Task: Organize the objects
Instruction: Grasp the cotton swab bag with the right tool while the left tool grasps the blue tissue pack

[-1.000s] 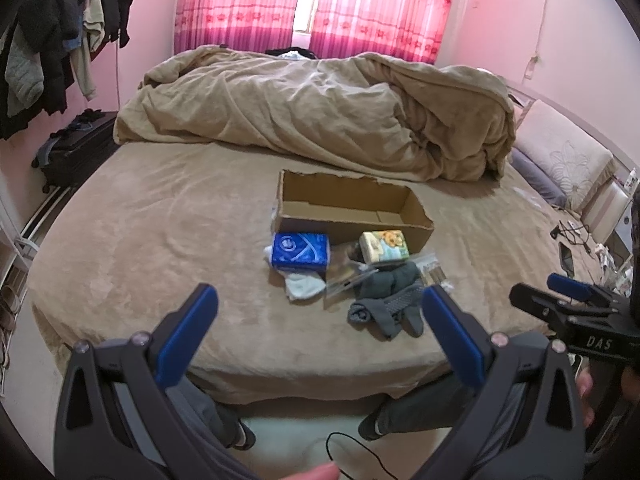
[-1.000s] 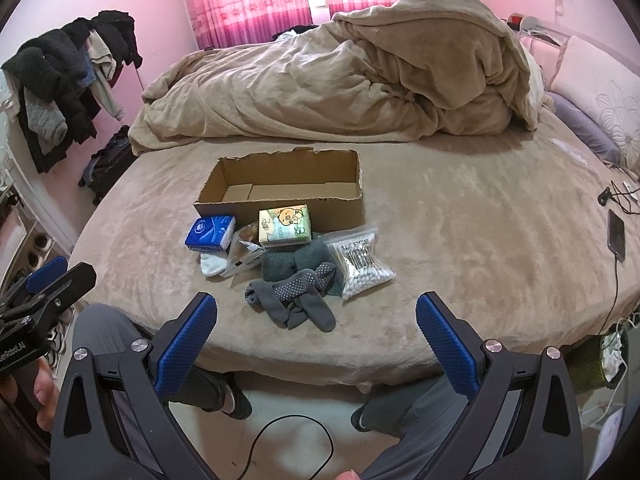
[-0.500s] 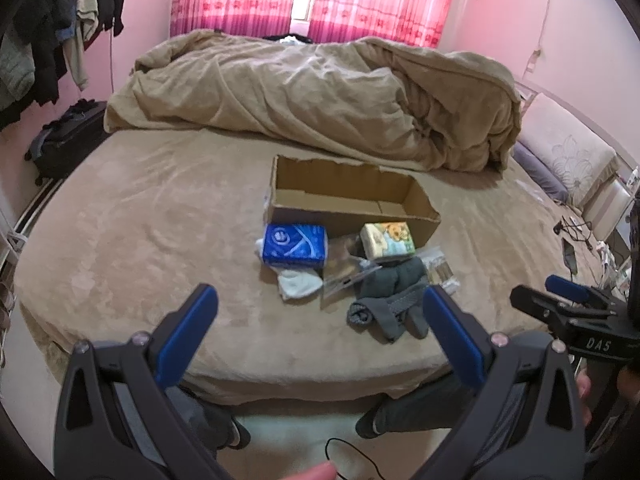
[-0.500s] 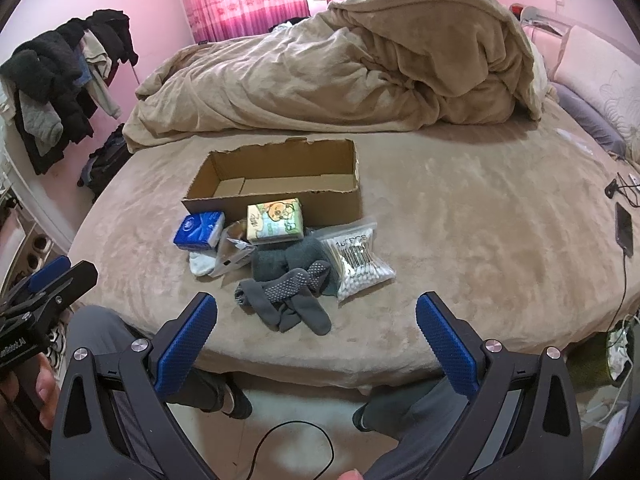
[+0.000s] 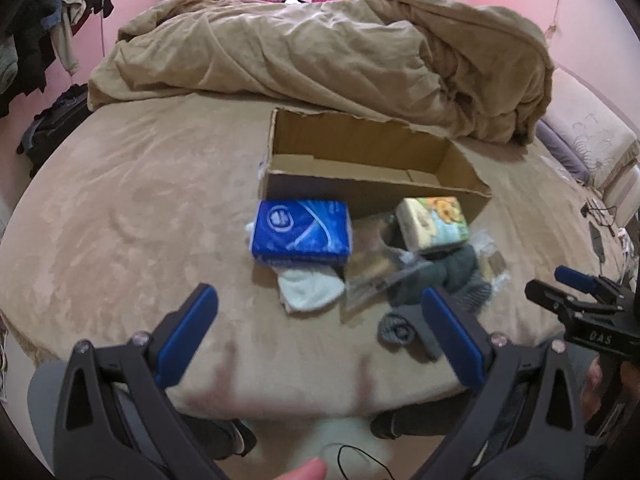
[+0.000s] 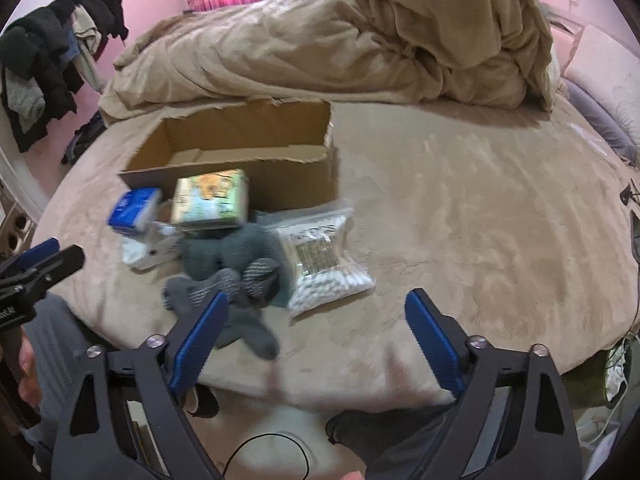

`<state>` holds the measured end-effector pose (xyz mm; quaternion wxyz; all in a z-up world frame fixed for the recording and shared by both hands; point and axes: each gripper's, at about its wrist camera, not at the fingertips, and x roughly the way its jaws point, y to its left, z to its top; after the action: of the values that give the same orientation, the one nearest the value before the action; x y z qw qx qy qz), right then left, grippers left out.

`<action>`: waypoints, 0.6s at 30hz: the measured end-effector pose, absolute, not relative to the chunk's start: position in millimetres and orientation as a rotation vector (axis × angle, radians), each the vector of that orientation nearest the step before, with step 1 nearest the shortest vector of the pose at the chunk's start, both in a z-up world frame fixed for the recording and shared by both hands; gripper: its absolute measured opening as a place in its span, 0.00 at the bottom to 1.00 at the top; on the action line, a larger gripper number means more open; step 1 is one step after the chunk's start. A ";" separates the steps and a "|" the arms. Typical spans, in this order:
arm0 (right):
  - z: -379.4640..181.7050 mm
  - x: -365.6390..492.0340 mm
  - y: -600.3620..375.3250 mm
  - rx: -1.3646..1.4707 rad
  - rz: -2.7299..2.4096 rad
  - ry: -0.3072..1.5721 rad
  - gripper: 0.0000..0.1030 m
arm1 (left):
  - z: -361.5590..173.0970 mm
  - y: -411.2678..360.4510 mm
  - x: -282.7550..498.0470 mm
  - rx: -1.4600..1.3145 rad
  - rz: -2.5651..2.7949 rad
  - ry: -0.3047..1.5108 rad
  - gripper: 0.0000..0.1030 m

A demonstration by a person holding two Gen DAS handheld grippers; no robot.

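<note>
An open, empty cardboard box lies on the tan bed; it also shows in the right wrist view. In front of it lie a blue tissue pack, a yellow-green tissue pack, a white cloth, a clear packet, grey socks and a bag of cotton swabs. My left gripper is open and empty, low over the bed's front edge before the blue pack. My right gripper is open and empty, just before the socks and swab bag.
A heaped tan duvet fills the far side of the bed behind the box. Pillows lie at the right. Clothes hang on the left wall above a dark bag. Cables and a phone lie at the right edge.
Both grippers have moved forward toward the pile; the objects now look larger and closer. Both stay open. Nothing on the bed has moved.
</note>
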<state>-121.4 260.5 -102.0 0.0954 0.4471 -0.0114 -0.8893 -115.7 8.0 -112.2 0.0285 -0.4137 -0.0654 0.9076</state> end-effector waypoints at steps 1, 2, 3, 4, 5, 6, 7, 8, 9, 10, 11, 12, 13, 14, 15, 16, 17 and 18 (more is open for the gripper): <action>-107.8 -127.9 262.2 1.334 -2.634 -0.033 0.85 | -115.1 6.8 -120.7 -1.283 2.803 -0.202 0.99; -113.2 -133.8 263.6 1.343 -2.630 -0.031 0.85 | -119.6 4.8 -128.4 -1.295 2.803 -0.210 0.99; -118.1 -140.5 264.4 1.353 -2.624 -0.028 0.85 | -121.8 3.4 -133.4 -1.303 2.800 -0.216 0.99; -122.4 -146.0 264.6 1.360 -2.617 -0.022 0.84 | -124.5 2.1 -138.9 -1.305 2.800 -0.221 0.99; -128.0 -152.8 264.5 1.371 -2.609 -0.012 0.83 | -126.9 1.3 -143.8 -1.309 2.802 -0.218 0.99; -131.7 -157.5 264.8 1.376 -2.602 -0.009 0.80 | -129.5 0.1 -149.9 -1.312 2.805 -0.216 0.99; -136.2 -162.8 265.0 1.383 -2.591 -0.012 0.78 | -131.3 -0.4 -153.9 -1.313 2.804 -0.217 0.99; -139.9 -167.3 265.2 1.392 -2.580 -0.013 0.77 | -134.1 -1.0 -159.2 -1.318 2.799 -0.220 0.99; -143.9 -171.8 265.3 1.404 -2.570 -0.014 0.74 | -137.7 -2.8 -165.5 -1.332 2.797 -0.224 0.99; -147.7 -176.0 265.9 1.411 -2.561 -0.018 0.74 | -140.9 -4.0 -170.4 -1.342 2.798 -0.225 0.99; -150.8 -179.1 265.5 1.414 -2.551 -0.024 0.74 | -143.2 -4.6 -174.2 -1.350 2.796 -0.223 0.99; -154.5 -182.4 265.0 1.419 -2.540 -0.024 0.74 | -146.1 -5.6 -179.0 -1.356 2.793 -0.220 0.99; -157.9 -185.4 264.2 1.422 -2.536 -0.017 0.74 | -148.8 -6.2 -182.4 -1.362 2.790 -0.212 0.99; -160.6 -187.6 263.1 1.425 -2.532 -0.014 0.74 | -151.7 -6.9 -185.8 -1.376 2.788 -0.204 0.99; -163.6 -190.2 262.7 1.427 -2.522 -0.023 0.74 | -154.7 -8.5 -189.1 -1.384 2.785 -0.208 0.99; -165.4 -191.6 262.1 1.428 -2.512 -0.034 0.74 | -156.8 -9.8 -191.7 -1.389 2.776 -0.218 0.98; -167.6 -193.2 260.5 1.430 -2.505 -0.037 0.74 | -159.1 -10.9 -193.5 -1.394 2.768 -0.226 0.97; -169.5 -194.2 258.2 1.428 -2.500 -0.033 0.74 | -161.5 -11.1 -195.2 -1.400 2.760 -0.230 0.90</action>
<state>-194.2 258.2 -169.5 0.1306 0.4917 -0.0113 -0.8608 -195.2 -11.1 -161.5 0.0192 -0.4509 -0.0740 0.8893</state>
